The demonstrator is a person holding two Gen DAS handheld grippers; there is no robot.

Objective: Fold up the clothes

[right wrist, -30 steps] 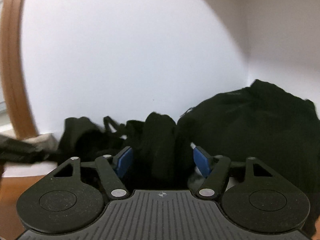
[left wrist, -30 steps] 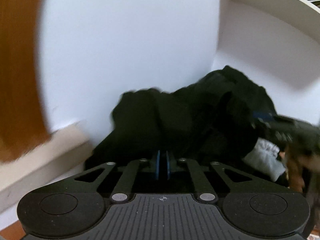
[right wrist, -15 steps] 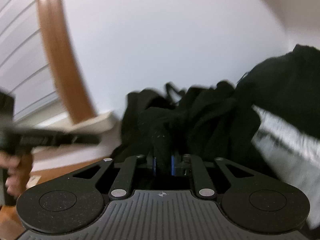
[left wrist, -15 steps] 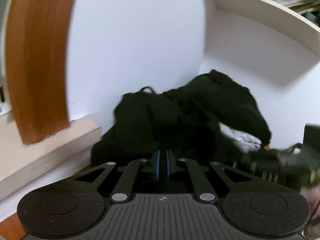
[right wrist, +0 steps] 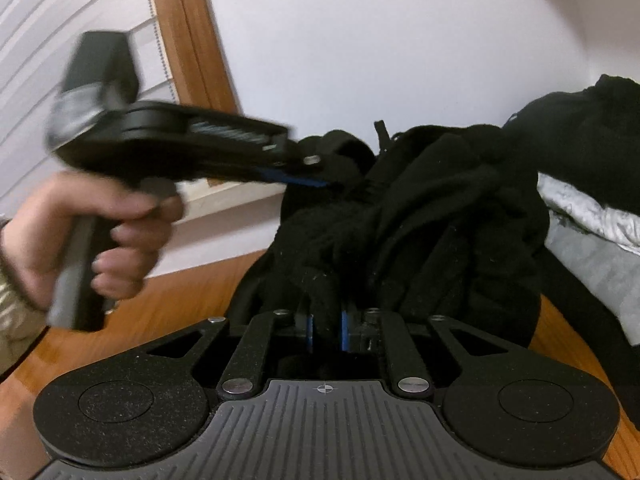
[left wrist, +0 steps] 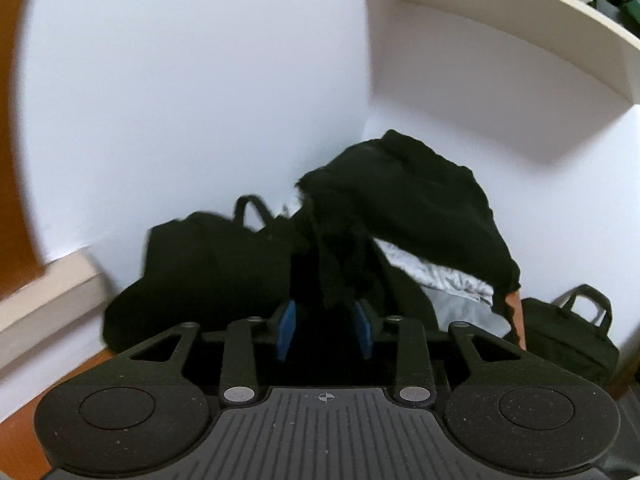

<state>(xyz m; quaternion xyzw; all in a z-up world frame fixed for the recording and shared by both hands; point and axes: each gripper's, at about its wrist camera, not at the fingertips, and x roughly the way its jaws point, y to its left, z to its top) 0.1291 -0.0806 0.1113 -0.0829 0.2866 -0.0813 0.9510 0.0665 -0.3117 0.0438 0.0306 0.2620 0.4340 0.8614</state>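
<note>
A heap of black garments (left wrist: 404, 208) lies in the wall corner, over a grey and white piece (left wrist: 452, 284). My left gripper (left wrist: 324, 328) is opening: its blue pads (left wrist: 286, 326) stand apart, and a black strip of cloth hangs between them without being pressed. In the right wrist view my right gripper (right wrist: 326, 332) is shut on a fold of the black garment (right wrist: 420, 224), which stretches from the heap to its jaws. A hand (right wrist: 92, 236) holds the left gripper (right wrist: 316, 179) at the left, with its tips at the cloth.
A black bag (left wrist: 568, 336) with handles stands at the right by the wall. A white shelf (left wrist: 520, 16) with books runs overhead. A wooden window frame (right wrist: 188, 40) and blinds are at the left. The surface underneath is orange-brown wood (right wrist: 180, 304).
The left gripper's pads were together and now stand apart. The right gripper closed on the black cloth and drew it out of the heap. The left gripper has come into the right view.
</note>
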